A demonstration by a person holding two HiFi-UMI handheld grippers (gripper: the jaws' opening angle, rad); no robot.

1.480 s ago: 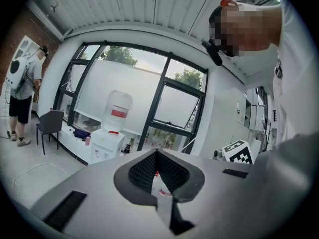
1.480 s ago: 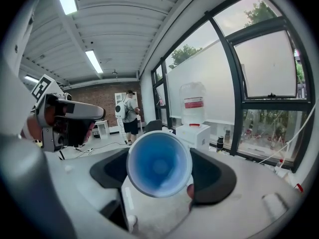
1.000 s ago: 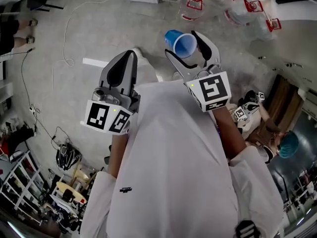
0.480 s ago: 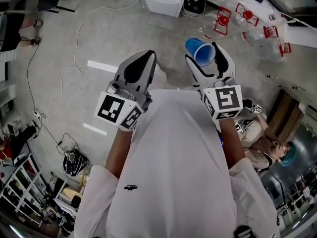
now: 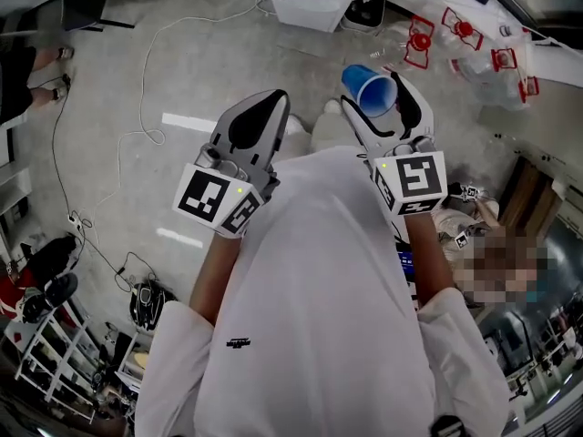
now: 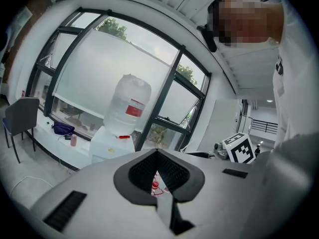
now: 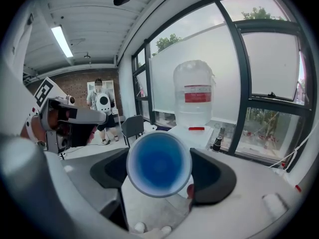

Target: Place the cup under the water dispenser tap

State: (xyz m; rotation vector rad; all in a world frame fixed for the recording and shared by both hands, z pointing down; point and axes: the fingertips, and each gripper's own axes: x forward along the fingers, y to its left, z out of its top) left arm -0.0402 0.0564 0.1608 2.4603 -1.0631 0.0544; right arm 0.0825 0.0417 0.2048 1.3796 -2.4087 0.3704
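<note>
Your right gripper (image 5: 383,94) is holding the blue cup (image 7: 158,164) sideways between wide jaws. Your left gripper (image 5: 271,103) is riding closed and empty. You are likely mid-carry. The water dispenser (image 7: 193,126) is standing at twelve o'clock, well apart, so approach and upright the cup.

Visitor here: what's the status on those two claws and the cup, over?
Left gripper shut, empty. Right gripper shut on blue cup. Water dispenser ahead, cup not yet under it. No obstacle in sight.
</note>
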